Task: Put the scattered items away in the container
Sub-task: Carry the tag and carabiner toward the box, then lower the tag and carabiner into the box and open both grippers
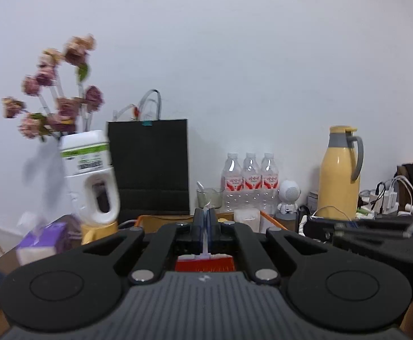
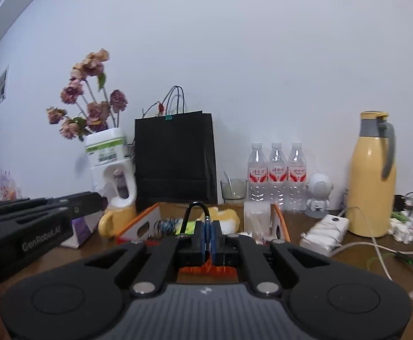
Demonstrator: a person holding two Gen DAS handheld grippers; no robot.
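Observation:
An orange-edged cardboard box (image 2: 138, 221) sits on the brown table ahead, holding a coiled cable (image 2: 165, 225), a yellow cloth (image 2: 226, 216) and a white packet (image 2: 256, 215). My right gripper (image 2: 208, 226) is shut on a black looped cable (image 2: 196, 208) that arcs up above the fingers, just before the box. My left gripper (image 1: 205, 218) is shut on a thin clear strip (image 1: 205, 240), held in front of the box (image 1: 147, 221). The left gripper also shows at the left of the right wrist view (image 2: 99, 201).
A black paper bag (image 2: 175, 158), a white jug of dried flowers (image 2: 111, 164), a yellow mug (image 2: 115, 221), a glass (image 2: 233, 188), three water bottles (image 2: 276, 175), a robot speaker (image 2: 318, 195), a yellow thermos (image 2: 373, 175) and chargers with cables (image 2: 325, 231) stand behind and right.

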